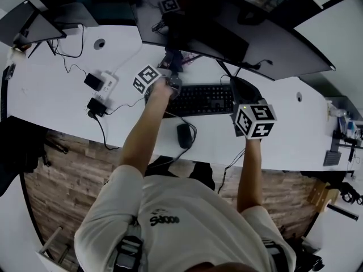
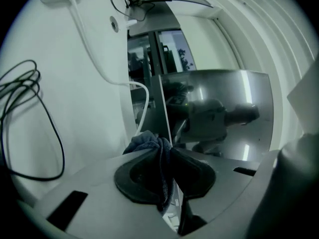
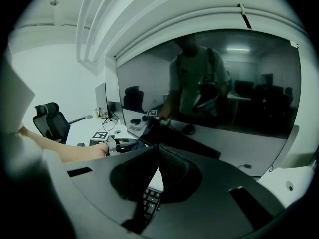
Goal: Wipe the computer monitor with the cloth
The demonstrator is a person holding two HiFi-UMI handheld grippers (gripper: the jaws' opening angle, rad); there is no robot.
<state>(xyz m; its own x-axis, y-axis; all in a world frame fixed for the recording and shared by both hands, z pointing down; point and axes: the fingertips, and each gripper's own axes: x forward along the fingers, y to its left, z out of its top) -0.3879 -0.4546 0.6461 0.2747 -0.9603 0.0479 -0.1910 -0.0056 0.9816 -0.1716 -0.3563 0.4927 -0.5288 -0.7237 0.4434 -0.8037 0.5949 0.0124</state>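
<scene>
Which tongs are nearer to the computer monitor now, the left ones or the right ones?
Left. The left tongs hold the cloth right at the edge of the monitor. The right tongs are farther from the screen, above the right end of the keyboard.

the right gripper (image 3: 157, 151) sits at the bottom centre of the frame, its jaws pressed together with nothing between them. just beneath them shows part of a keyboard (image 3: 148, 201). a big dark monitor (image 3: 234, 88) fills the centre and right and mirrors a person. at the middle left a bare arm (image 3: 60, 152) holds the left gripper (image 3: 130, 142) near the monitor's lower left edge. an office chair (image 3: 49, 121) stands at the far left.
</scene>
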